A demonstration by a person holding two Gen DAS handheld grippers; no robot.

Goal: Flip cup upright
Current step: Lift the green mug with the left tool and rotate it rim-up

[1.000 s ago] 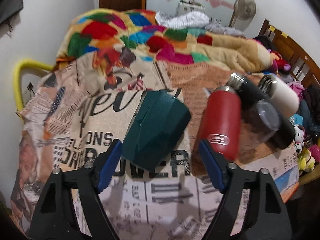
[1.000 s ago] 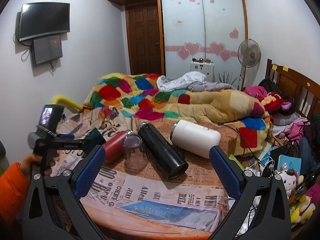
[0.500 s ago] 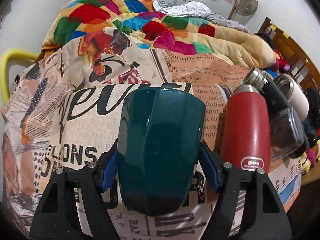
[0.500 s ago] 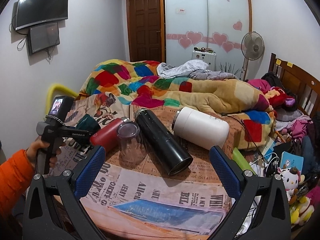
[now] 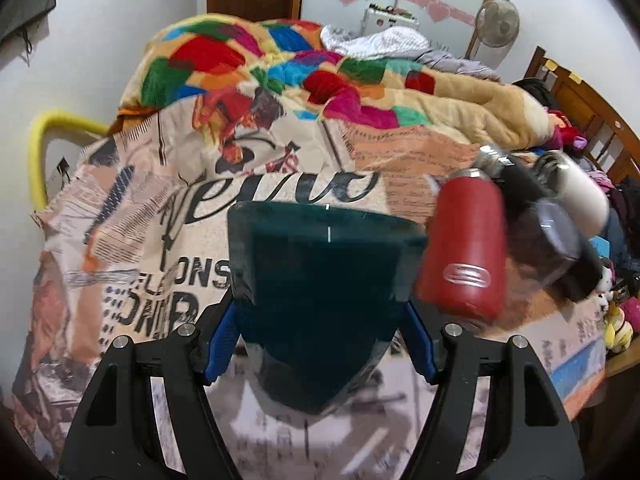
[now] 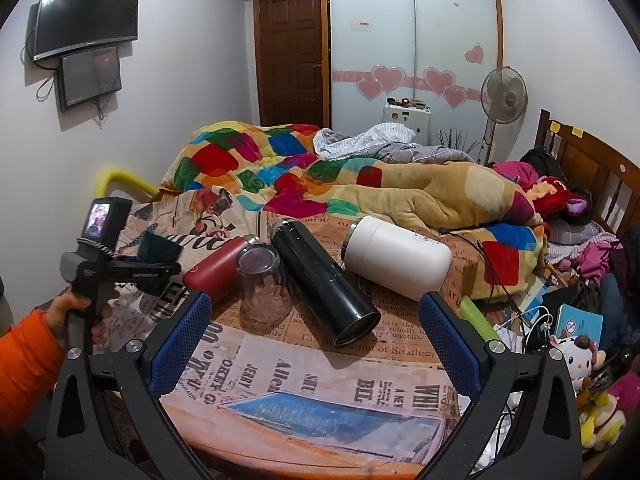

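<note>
Between the blue pads of the left tool (image 5: 320,340), a dark green cup (image 5: 324,292) was held, clamped from both sides and apparently lifted clear of the tabletop (image 6: 304,364); in the right wrist view the same cup (image 6: 158,248) was seen raised at the left tool (image 6: 160,270), beside a red bottle (image 6: 218,266). Its wide end pointed away from the camera and slightly up, so the turning step was judged to be under way but not finished. The next move was judged to call for a further roll of the wrist until the mouth faced up, then a gentle lowering onto a bare patch of the tabletop, kept clear of the red bottle (image 5: 464,248). The right tool (image 6: 314,344) was held wide open, with nothing in it, well back from a clear glass (image 6: 264,284), a black flask (image 6: 324,280) and a white flask (image 6: 396,260). On the printed cloth, "Strathroy", "JERRY" and "BILL" could be read; the oval badge on the red bottle was too blurred to read.
</note>
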